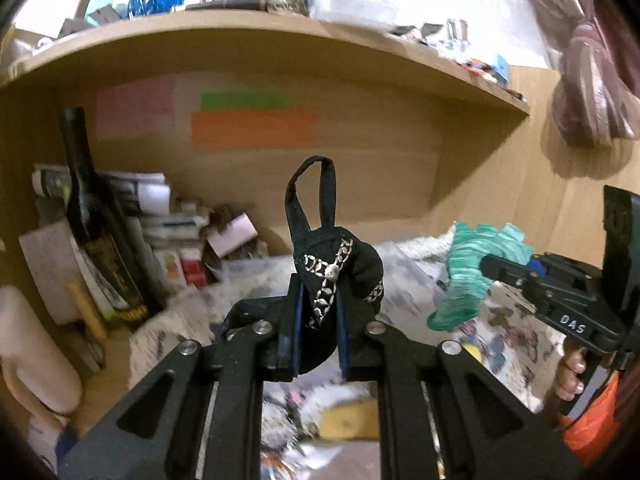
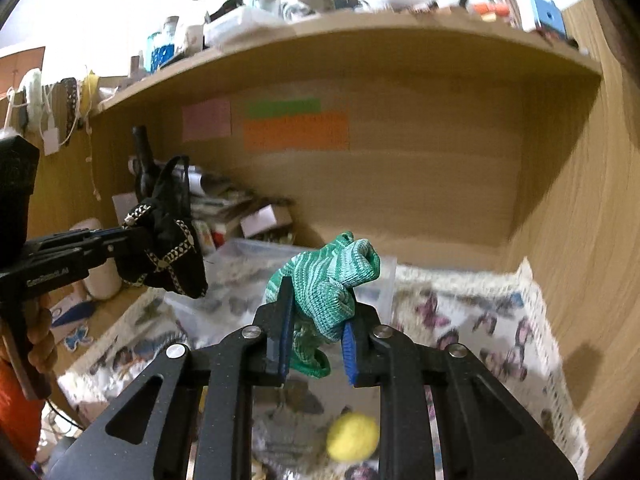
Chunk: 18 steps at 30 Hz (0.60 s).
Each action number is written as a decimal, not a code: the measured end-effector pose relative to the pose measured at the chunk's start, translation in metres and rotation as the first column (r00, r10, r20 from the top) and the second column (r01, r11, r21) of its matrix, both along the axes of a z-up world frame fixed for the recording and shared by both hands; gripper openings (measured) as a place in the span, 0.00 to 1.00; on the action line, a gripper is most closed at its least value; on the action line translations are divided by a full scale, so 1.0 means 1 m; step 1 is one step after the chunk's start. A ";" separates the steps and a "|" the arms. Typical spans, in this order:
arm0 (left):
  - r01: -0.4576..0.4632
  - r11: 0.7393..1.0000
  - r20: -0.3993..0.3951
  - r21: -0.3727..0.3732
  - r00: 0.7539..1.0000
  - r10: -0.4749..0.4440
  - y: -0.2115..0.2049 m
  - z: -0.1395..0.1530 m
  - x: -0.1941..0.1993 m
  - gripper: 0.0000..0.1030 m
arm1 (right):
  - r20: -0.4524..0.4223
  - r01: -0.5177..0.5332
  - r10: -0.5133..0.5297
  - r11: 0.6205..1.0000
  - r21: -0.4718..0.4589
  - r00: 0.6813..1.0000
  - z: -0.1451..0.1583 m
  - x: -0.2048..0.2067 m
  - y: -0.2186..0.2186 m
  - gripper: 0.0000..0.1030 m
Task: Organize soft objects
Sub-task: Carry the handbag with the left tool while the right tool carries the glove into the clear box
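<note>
black pouch (image 1: pixel 334 280) clamped between left fingers (image 1: pixel 298 320).

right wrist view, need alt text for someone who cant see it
The right gripper holds a bunched green knit cloth above a butterfly-print cloth in a wooden desk alcove. At left, the left gripper holds a black pouch.

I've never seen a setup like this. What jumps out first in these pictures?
Two clamp tools, each pinching something soft and holding it up under a wooden shelf. The left gripper grips a black pouch with silver trim; the right gripper grips a green striped cloth. Below lies a yellow ball on butterfly-print fabric.
</note>
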<state>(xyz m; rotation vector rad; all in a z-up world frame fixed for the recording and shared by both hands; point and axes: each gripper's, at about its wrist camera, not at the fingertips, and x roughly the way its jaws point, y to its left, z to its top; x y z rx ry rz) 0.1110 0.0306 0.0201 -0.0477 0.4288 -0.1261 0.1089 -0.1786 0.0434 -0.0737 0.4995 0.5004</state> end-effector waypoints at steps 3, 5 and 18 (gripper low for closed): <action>-0.022 1.000 0.005 0.017 1.000 0.022 0.005 0.002 0.014 0.13 | 0.026 0.002 -0.002 1.000 -0.010 1.000 0.008 0.010 0.006 0.18; -0.027 0.999 -0.009 0.022 1.000 0.027 0.008 -0.003 0.027 0.13 | 0.035 0.007 -0.006 1.000 -0.030 0.999 0.011 0.019 0.012 0.18; 0.022 0.998 -0.234 0.061 0.972 -0.007 -0.001 -0.070 0.090 0.13 | -0.167 -0.035 0.002 0.980 -0.197 0.986 -0.050 0.089 0.044 0.18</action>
